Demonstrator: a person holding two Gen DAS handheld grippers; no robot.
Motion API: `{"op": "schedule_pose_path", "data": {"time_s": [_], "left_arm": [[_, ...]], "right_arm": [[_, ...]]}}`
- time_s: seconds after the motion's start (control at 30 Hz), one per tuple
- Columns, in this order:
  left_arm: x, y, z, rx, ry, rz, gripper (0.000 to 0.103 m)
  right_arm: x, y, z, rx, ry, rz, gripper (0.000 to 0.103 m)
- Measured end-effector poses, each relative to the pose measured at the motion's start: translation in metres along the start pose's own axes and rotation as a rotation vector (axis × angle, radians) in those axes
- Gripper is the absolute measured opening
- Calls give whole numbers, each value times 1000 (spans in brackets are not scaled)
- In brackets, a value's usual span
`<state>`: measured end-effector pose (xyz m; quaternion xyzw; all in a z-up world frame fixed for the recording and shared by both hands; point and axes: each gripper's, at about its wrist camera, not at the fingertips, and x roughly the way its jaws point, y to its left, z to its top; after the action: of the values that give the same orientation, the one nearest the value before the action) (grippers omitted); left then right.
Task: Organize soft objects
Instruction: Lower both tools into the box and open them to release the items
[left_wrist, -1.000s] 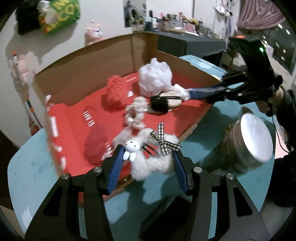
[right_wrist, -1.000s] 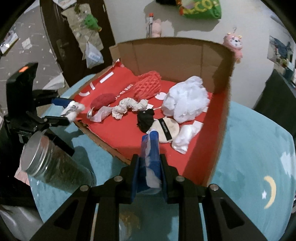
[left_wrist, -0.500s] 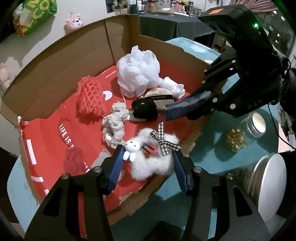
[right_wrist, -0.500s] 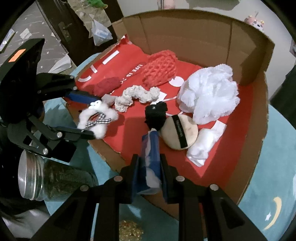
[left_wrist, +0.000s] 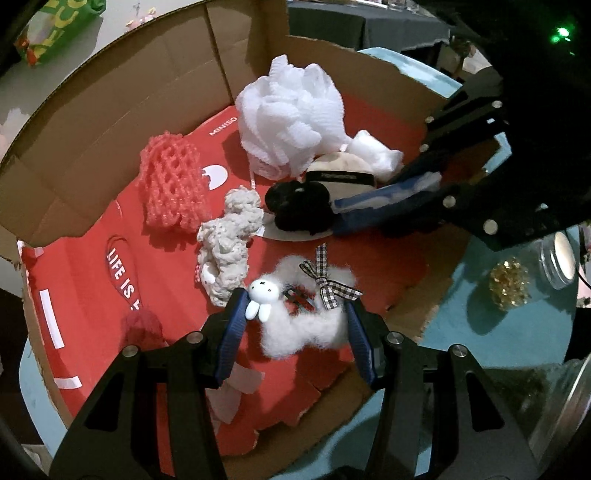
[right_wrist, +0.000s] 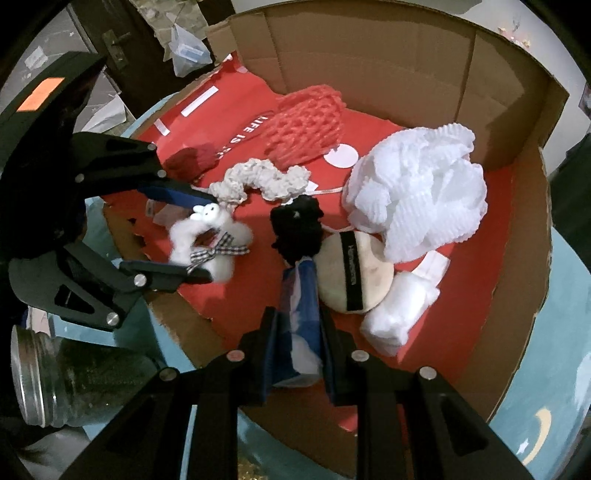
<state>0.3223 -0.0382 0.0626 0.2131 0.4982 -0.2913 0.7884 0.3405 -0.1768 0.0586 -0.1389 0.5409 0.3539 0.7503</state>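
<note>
Both grippers (left_wrist: 295, 314) (right_wrist: 297, 295) over box (left_wrist: 110, 122)

A round table (right_wrist: 569, 295) with a teal cover printed with a yellow moon and stars carries everything here. A big, opened-out cardboard box (right_wrist: 369, 55) with a red printed floor takes up most of the top; its back wall and one side wall stand upright, while the torn front flap (left_wrist: 417, 314) lies flat on the cover. Near the table's front edge, just outside that flap, a large glass jar with a silver metal lid (right_wrist: 48, 384) lies on its side. A smaller lidded glass jar (left_wrist: 559, 254) and a little heap of gold glitter (left_wrist: 508, 284) sit beside each other on the teal.
</note>
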Motion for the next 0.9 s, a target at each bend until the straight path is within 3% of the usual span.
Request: {"op": "schedule_pose_path", "data": {"time_s": [0.7,0.9], "left_arm": [[9,4,5,10,16,63,51],[11,0,9,7,13,73,56]], "right_arm": [[15,8,1,-65,-5,-94,25],[18,15,3,-72,-7,-102,38]]}}
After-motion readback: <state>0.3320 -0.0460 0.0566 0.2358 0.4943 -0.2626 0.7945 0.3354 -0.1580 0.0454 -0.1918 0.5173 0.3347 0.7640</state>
